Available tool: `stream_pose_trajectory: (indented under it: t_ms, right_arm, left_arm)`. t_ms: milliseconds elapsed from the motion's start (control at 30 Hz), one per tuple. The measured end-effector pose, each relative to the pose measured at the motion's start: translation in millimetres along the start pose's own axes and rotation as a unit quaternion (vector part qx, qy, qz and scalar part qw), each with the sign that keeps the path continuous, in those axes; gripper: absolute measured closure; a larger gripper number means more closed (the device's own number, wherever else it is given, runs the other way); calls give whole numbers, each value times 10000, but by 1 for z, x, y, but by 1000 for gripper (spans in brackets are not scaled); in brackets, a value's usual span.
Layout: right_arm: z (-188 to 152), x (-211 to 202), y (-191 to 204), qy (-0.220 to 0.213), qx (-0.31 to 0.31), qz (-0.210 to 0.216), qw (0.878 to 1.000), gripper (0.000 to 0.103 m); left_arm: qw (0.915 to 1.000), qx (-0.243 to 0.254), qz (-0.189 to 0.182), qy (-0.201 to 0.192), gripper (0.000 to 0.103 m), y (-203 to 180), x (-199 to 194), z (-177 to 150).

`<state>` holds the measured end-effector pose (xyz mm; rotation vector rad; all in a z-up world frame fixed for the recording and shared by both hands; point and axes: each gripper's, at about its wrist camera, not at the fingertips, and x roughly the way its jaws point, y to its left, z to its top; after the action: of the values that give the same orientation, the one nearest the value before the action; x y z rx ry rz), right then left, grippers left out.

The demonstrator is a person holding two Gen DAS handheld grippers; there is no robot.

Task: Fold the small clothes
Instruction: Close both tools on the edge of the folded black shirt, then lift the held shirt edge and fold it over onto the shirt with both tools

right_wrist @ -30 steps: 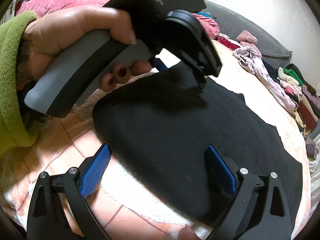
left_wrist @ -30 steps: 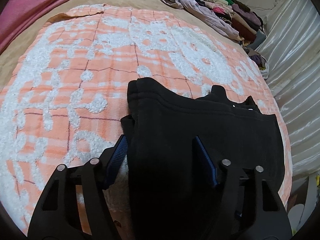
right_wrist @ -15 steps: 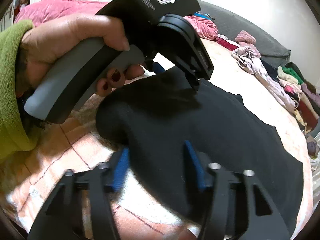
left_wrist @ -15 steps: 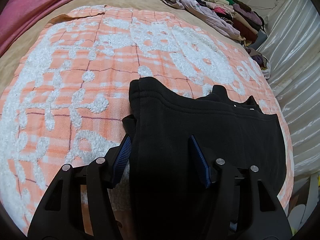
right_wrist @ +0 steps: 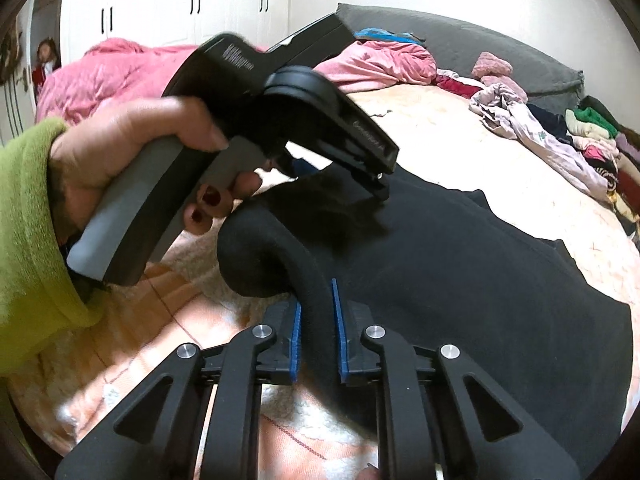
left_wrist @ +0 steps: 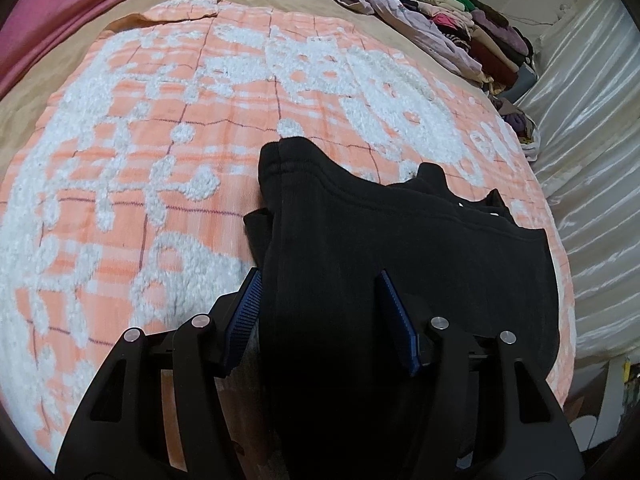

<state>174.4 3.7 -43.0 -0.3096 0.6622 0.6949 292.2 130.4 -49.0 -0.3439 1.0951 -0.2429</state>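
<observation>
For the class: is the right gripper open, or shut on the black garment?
Shut: right gripper pinches a raised ridge of black garment.

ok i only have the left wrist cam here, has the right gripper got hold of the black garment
Observer: Yes. The right gripper is shut on a rolled edge of the black garment; its jaws have just been closing on it.
Operator: is the cloth lifted there
Observer: The pinched edge curls up off the orange blanket in a loop.
Operator: and how does my left gripper look from that side
Observer: The left gripper, held by a hand in a green sleeve, points down at the garment beyond the loop. Its jaws have been closing a little too, with cloth between them.
</observation>
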Motion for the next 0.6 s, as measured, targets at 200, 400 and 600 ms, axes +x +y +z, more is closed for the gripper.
stream_pose_trajectory:
  t_ms: [200,400,600]
  right_arm:
    - [1,-7,-2,-71,113,72,9999,91]
    - [-1,-9,-2,-119,116,86,9998,91]
    - [-4,-16,-5,-236,209,116,9994,91]
  left_arm:
    - [9999,-2,12,118,60,-6,1,-1]
    - [9999,50,89,64,82,-15,-3,-2]
    - [9994,181,295,-21,92,-26,-7,-4]
